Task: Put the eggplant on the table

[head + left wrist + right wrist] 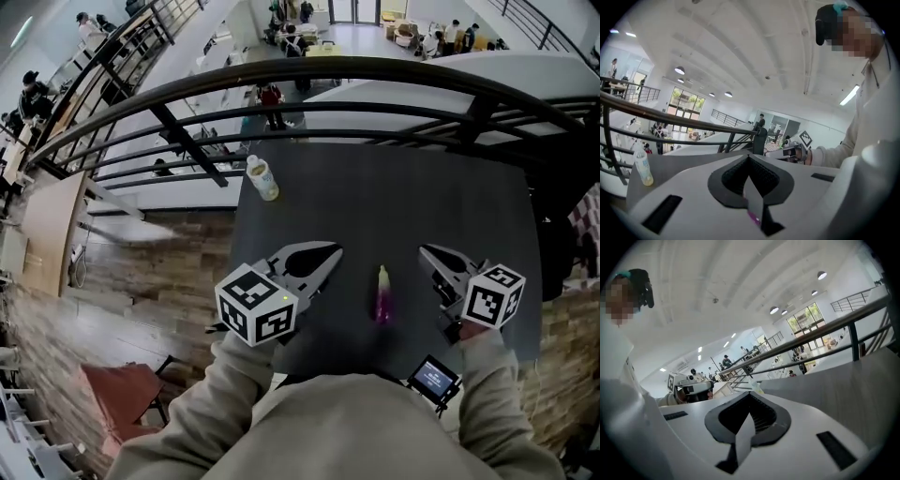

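Jaws of left gripper (pixel 334 249) and right gripper (pixel 424 250) closed, empty; eggplant (pixel 382 296) lies on table (pixel 394 202) between them.

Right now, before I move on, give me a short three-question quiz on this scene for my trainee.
1. True or false: the eggplant lies on the table between the left tool and the right tool.
2. Where does the bottle stand? A) near the table's far left corner B) touching the eggplant C) on the floor
3. Fill in: the right tool's jaws are ____.
Key: 1 true; 2 A; 3 shut.
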Action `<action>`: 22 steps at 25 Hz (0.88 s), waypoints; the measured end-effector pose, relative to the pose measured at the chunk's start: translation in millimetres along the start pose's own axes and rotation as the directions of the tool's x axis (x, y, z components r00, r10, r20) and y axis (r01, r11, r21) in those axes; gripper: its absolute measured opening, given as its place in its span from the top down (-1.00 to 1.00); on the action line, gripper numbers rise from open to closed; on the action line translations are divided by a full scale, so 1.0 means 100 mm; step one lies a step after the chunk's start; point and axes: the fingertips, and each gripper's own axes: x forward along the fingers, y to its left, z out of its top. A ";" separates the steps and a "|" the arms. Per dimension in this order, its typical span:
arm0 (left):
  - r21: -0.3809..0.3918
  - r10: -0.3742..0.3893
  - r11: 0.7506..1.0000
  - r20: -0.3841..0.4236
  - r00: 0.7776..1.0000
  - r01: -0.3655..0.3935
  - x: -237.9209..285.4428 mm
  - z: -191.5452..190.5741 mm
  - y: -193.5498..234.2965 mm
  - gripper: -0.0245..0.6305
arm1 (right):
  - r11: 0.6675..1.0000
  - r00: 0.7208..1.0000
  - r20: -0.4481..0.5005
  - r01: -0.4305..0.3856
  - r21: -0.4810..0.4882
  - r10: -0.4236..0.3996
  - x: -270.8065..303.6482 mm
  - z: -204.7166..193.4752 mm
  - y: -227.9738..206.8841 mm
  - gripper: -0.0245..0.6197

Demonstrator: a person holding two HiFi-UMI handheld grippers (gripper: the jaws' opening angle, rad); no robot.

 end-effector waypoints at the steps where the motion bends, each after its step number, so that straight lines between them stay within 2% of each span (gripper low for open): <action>1: 0.025 -0.004 1.000 0.018 1.000 0.004 -0.01 0.12 -0.04 0.92 | 1.000 0.999 0.036 -0.010 -0.025 0.011 -0.04 0.15 0.08 0.88; 5: 0.095 -0.028 0.995 0.077 0.997 0.021 -0.04 0.59 -0.13 0.92 | 0.992 0.990 0.141 -0.004 -0.126 0.022 -0.13 0.69 0.38 0.88; 10: 0.153 -0.088 0.986 0.136 0.987 0.067 -0.19 1.03 -0.68 0.92 | 0.978 0.978 0.206 0.007 -0.207 0.037 -0.60 1.03 0.94 0.89; 12: 0.161 -0.093 0.984 0.143 0.985 0.070 -0.17 1.17 -0.71 0.92 | 0.977 0.976 0.214 0.000 -0.213 0.046 -0.64 1.15 1.00 0.89; 17: 0.162 -0.101 0.984 0.147 0.984 0.077 -0.09 1.24 -0.67 0.92 | 0.977 0.977 0.208 0.000 -0.212 0.045 -0.61 1.21 0.99 0.89; 22: 0.172 -0.099 0.982 0.138 0.985 0.075 0.00 1.03 -0.77 0.92 | 0.977 0.976 0.213 -0.008 -0.211 0.054 -0.69 1.01 0.89 0.89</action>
